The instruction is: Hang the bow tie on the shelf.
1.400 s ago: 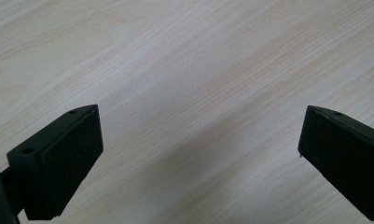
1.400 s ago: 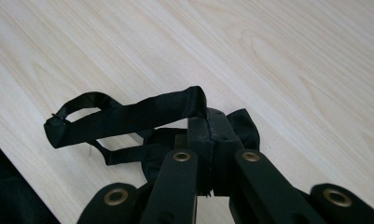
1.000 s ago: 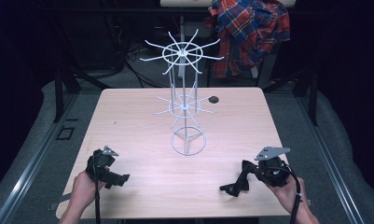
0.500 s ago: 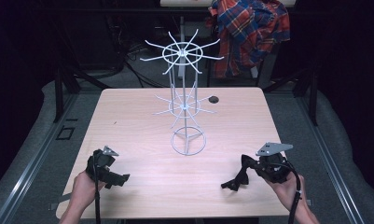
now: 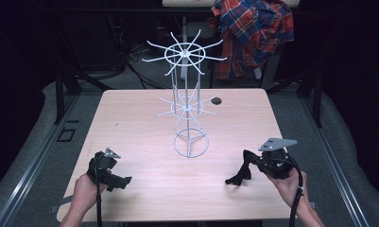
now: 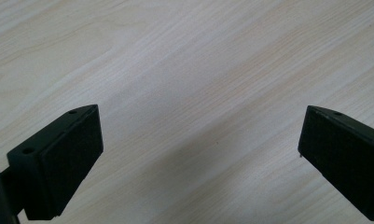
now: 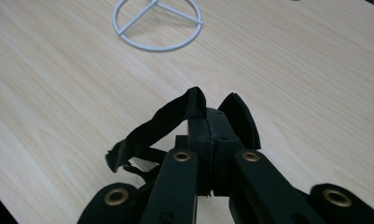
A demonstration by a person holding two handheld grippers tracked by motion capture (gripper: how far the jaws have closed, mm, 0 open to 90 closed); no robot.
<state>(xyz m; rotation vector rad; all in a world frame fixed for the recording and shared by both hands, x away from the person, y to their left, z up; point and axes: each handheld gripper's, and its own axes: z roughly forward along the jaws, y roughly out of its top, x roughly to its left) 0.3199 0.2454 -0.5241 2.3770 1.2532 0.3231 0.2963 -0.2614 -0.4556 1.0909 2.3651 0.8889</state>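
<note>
Black strap: we hold this dark fabric piece pinched in the right gripper; one end droops down to the counter, near its front right part.
Right fingers: clenched on the black strap, as the right gripper view shows, with the fabric looping out to one side of the closed pads.
Left gripper: it rests low over the front left of the counter, fingers spread wide and released, with bare wood between them.
Wire rack: the white stand is upright mid-counter, its ring base ahead of the right gripper and well apart from it.
Step in hand: we judge that we have the strap lifted and are about to carry it toward the rack.
Next move: it likely calls for raising the strap to one of the radiating prongs and draping or hooking it there, keeping the loose end clear of the lower tier.
Hard to make out: what the strap really is, whether a band, a bow or a mask, we cannot tell; its far side is hidden behind the fingers.
Small dark object: one lies beyond the rack, too small to identify.
Background: a plaid shirt hangs behind the counter.
</note>
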